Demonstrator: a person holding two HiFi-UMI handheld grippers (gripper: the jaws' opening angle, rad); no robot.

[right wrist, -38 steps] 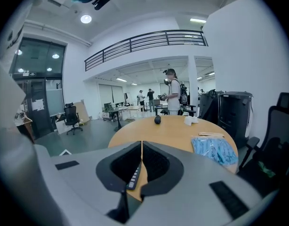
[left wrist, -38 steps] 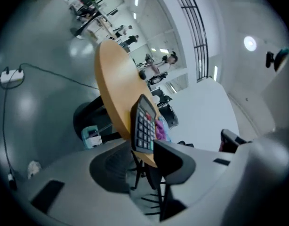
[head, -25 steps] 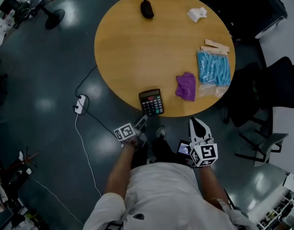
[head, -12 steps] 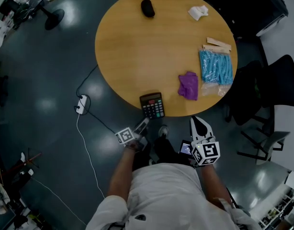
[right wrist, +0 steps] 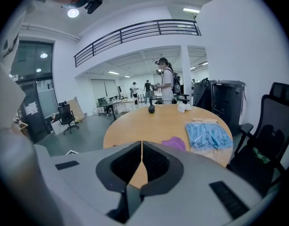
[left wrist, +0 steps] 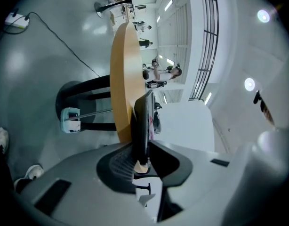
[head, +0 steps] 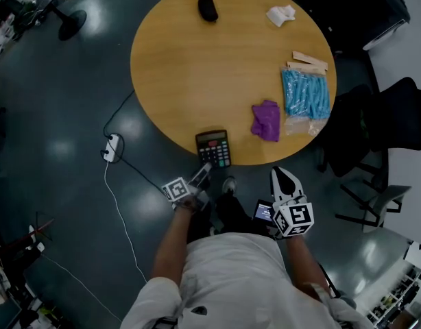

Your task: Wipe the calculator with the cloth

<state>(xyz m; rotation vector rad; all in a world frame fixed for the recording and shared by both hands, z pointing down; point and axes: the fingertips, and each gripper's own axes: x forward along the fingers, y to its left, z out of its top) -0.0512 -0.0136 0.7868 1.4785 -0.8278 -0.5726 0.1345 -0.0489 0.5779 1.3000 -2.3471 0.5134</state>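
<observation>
Both grippers held out front.
Left gripper [head: 202,172] jaws clamp calculator [head: 214,147] edge; right gripper [head: 284,177] jaws together, empty.

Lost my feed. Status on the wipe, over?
Left tongs clamped on near edge of black calculator. Right tongs shut, empty. Purple cloth untouched on wooden table. Nothing blocking.

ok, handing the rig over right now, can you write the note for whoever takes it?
Grippers: the left gripper is closed on the near edge of the calculator, which lies at the table edge nearest the person. The right gripper is shut and empty, held off the table in front of the person.
Things: the purple cloth lies on the table to the right of the calculator, apart from it, with neither gripper on it.
Done: calculator gripped.
Left: probably open the right gripper, pick up the cloth, then wipe the calculator.
</observation>
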